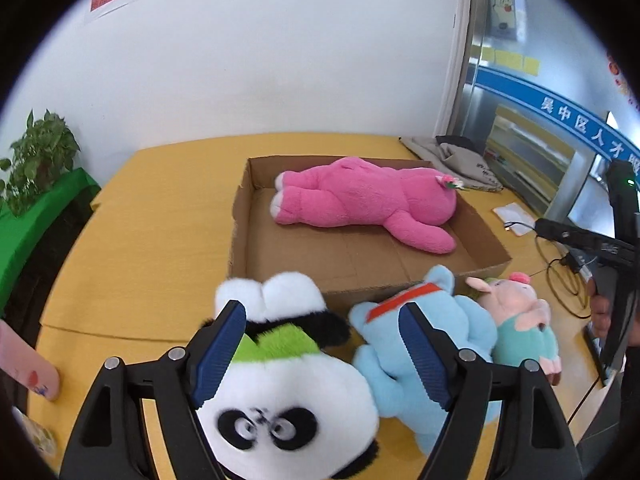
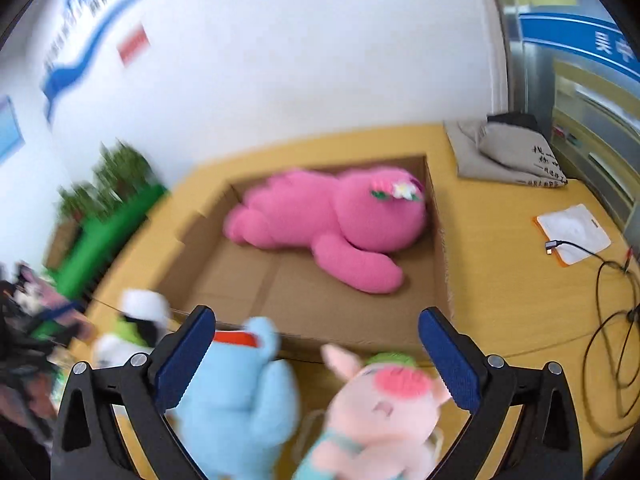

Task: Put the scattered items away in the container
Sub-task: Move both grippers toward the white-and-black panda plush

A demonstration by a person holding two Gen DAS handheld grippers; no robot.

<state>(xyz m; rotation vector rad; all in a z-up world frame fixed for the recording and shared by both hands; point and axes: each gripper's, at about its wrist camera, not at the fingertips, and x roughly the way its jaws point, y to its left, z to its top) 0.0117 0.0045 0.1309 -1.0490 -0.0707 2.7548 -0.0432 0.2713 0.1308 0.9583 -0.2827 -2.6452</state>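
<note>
Black left gripper [image 1: 324,344] angled over panda [image 1: 288,392]

The left gripper [image 1: 324,344] stands open over the panda plush [image 1: 288,384], jaws apart at nine and three o'clock. The cardboard box [image 1: 240,236], toward twelve, holds a pink plush [image 1: 360,204]; a blue plush [image 1: 384,352] lies at three.

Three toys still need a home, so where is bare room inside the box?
Cardboard box: bare floor along its near wall and left side, beside the pink plush, which fills the far right. Crowded outside: panda, blue plush, pig.
</note>
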